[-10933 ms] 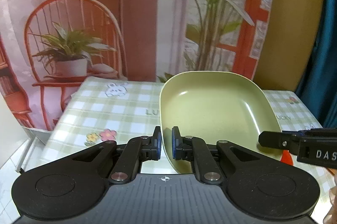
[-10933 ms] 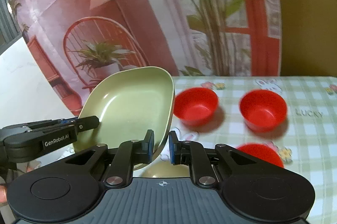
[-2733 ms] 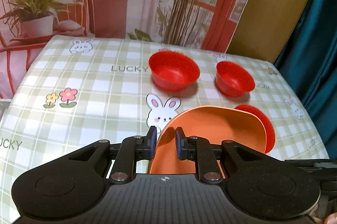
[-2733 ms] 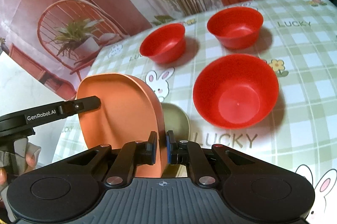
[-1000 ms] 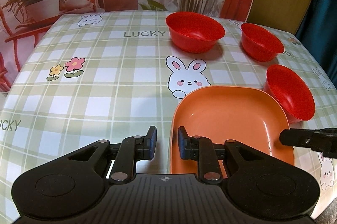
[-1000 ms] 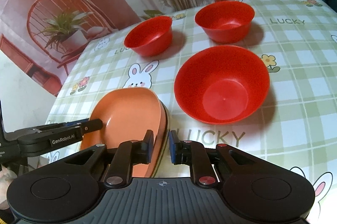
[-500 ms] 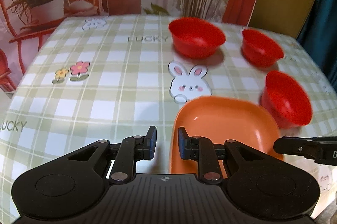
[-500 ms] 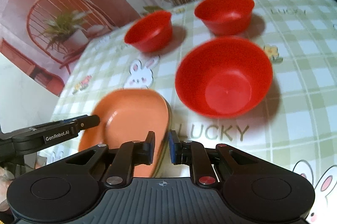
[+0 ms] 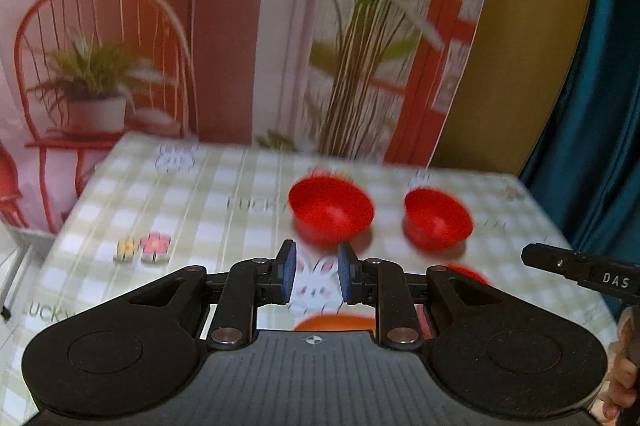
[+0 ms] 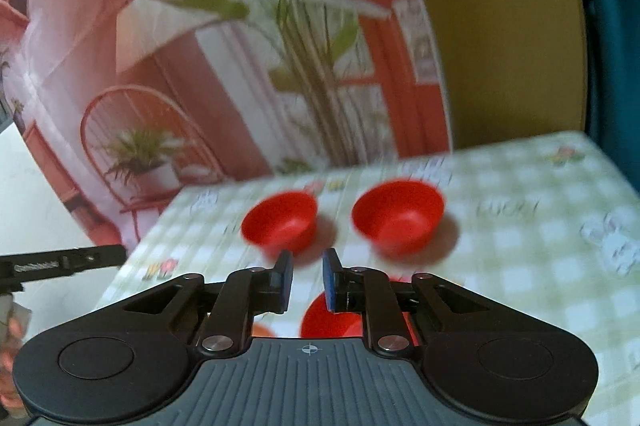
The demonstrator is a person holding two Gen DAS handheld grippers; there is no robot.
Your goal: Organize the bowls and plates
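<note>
Both views are blurred by motion. My left gripper point(image 9: 316, 276) is open and empty, lifted above the table. Just below it a sliver of the orange plate point(image 9: 334, 323) shows. Two red bowls point(image 9: 331, 213) point(image 9: 437, 220) stand at the far side, and a third red bowl point(image 9: 466, 272) peeks out behind the right finger. My right gripper point(image 10: 307, 280) is open and empty too. The near red bowl point(image 10: 330, 318) lies under it, with two red bowls point(image 10: 280, 220) point(image 10: 398, 216) beyond. A bit of the orange plate point(image 10: 262, 331) shows at lower left.
The table wears a green checked cloth point(image 9: 180, 210) with rabbits, flowers and "LUCKY" print. A printed backdrop with a chair and plants stands behind it. A teal curtain point(image 9: 600, 106) hangs at the right. The other gripper's tip shows at each view's edge point(image 9: 580, 272) point(image 10: 60, 260).
Both grippers have let go of the orange plate, which now lies on the green plate. Both have lifted and tilted up, so the plate has nearly dropped out of view.
</note>
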